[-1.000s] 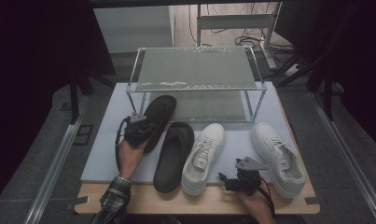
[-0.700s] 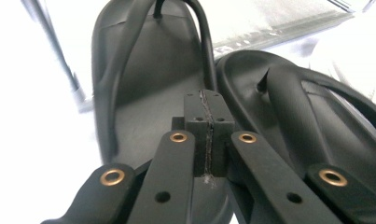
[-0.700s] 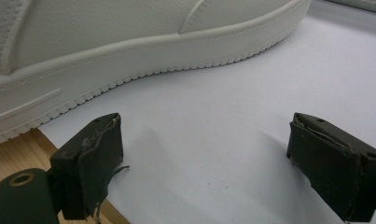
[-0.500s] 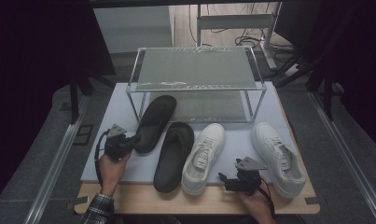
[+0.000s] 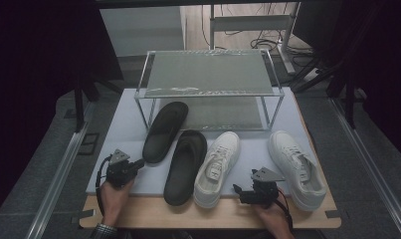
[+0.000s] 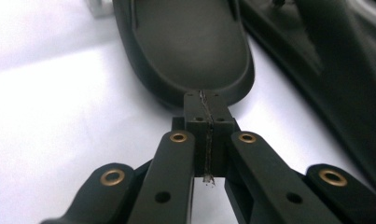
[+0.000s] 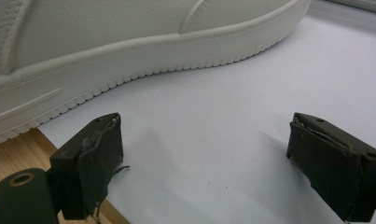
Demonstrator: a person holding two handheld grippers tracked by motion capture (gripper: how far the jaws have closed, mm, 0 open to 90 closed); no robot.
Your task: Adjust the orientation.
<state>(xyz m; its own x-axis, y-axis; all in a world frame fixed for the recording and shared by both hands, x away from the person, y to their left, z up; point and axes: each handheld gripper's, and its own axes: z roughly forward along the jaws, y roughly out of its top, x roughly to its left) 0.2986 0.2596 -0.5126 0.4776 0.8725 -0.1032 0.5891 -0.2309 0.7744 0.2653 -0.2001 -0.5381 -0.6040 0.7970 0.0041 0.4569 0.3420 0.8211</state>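
beside the black slipper's (image 5: 164,131) heel, left claw (image 5: 137,165) level, jaws together, empty; right claw (image 5: 236,189) apart

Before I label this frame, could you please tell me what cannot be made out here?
- High view: the lower shelf of the rack is partly hidden under its top shelf.
- Left gripper view: the black slipper is cut off by the top edge.
- Right gripper view: the white sneaker is cut off by the top and left edges.

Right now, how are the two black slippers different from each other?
The far black slipper lies further back, its toe reaching under the metal rack; the near black slipper lies closer to the table's front edge. The far one tilts rightward at its toe; the near one sits straighter, beside a white sneaker. Both are black, sole down.
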